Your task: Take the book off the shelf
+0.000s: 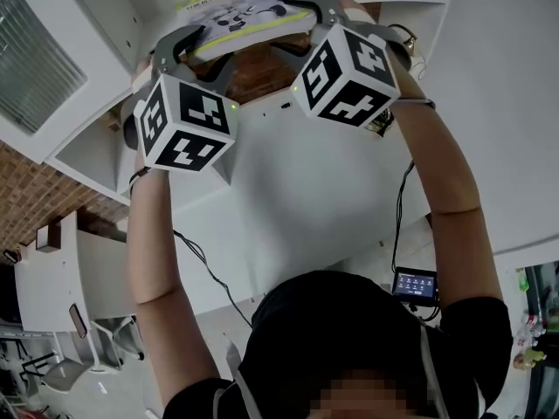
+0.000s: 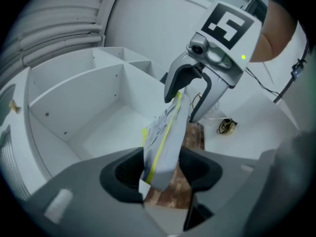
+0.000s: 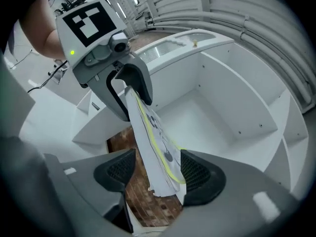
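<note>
Looking onto a white shelf (image 2: 74, 107) of open compartments, bare as far as shown. Below, a patch of brick-patterned floor (image 3: 143, 206). Reaching up and forward with both arms (image 1: 445, 164), one tool per hand. Left gripper (image 2: 159, 169) closed on one end of the book (image 2: 165, 132), jaws pressed against the tilted cover from either side. Right gripper (image 3: 154, 168) clamped likewise on the opposite end. Carried in the air between the two, out in front of the compartments and touching no board. Judged nearly finished: lifted out and free of the shelf already. Left only to draw back and put down somewhere, with no landing spot shown. Thin and floppy by the look, more booklet than hardback, likely to sag or slip with any easing of a grip. Pale grey-white cover, small black line drawings, a yellow-green stripe along one long edge.
</note>
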### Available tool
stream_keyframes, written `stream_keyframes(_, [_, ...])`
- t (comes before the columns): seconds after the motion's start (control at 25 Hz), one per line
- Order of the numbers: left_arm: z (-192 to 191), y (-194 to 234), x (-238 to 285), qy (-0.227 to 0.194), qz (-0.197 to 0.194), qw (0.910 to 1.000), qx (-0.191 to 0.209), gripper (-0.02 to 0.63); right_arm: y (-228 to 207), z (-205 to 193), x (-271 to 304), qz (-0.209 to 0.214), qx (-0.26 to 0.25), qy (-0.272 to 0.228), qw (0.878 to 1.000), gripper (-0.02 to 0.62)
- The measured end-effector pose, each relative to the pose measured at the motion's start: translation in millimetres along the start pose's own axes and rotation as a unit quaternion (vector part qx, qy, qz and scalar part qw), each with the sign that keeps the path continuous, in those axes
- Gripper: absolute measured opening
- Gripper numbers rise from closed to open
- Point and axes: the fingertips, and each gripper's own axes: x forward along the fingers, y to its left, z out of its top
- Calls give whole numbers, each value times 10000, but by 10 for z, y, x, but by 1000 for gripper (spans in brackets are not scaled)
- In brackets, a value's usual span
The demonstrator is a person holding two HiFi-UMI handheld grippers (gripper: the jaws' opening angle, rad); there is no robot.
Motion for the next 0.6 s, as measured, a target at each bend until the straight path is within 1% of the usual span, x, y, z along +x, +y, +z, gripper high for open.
stream_keyframes(0.12, [3, 53, 42, 58, 228, 9995, 190, 178, -12, -19, 87, -33, -176, 73, 9998, 293])
stream_keyframes(0.28, [9, 68, 68, 79, 532, 9972, 512, 144, -1, -5, 150, -57, -196, 66, 9998, 293])
stream_keyframes(0.36, [9, 68, 76, 77, 539, 9971, 525, 133, 1, -20, 193, -68, -216, 108, 9997, 287])
stream_keyframes(0.48, [11, 67, 73, 65, 447, 9978, 488, 124, 18, -48, 227, -108, -296, 170, 9994, 270])
stream_keyframes(0.6, [27, 65, 46, 21, 469, 9976, 510, 114, 43, -55, 214, -144, -284, 177, 9993, 270])
